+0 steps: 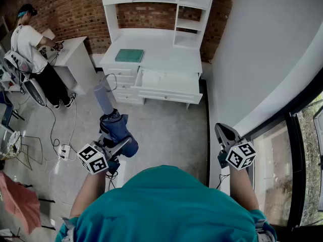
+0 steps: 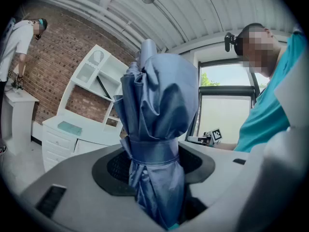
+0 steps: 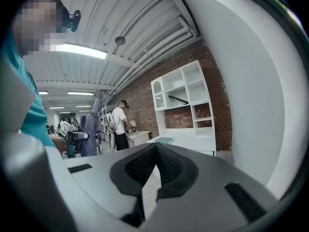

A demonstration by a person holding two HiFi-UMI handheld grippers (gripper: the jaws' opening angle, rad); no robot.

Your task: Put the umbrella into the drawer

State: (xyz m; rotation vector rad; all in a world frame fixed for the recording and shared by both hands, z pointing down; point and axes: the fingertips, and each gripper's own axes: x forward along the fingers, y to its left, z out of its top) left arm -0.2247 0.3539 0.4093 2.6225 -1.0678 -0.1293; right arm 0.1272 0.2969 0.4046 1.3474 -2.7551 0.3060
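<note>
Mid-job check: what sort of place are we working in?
Probably a loft-style lab or studio staged as a room: bare brick wall, exposed ceiling pipes, a white hutch desk, and another person at a side table with cables on the floor.

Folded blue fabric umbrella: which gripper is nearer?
Left. The left gripper grips the folded blue fabric umbrella at its strap; the right gripper, shut and empty, is apart from it, off to its right.

Bare floor (image 1: 169, 130) lies open up to the white desk (image 1: 164, 49) and its pulled-out drawer (image 1: 176, 82); a wall (image 1: 252, 49) hems in the right side.
</note>
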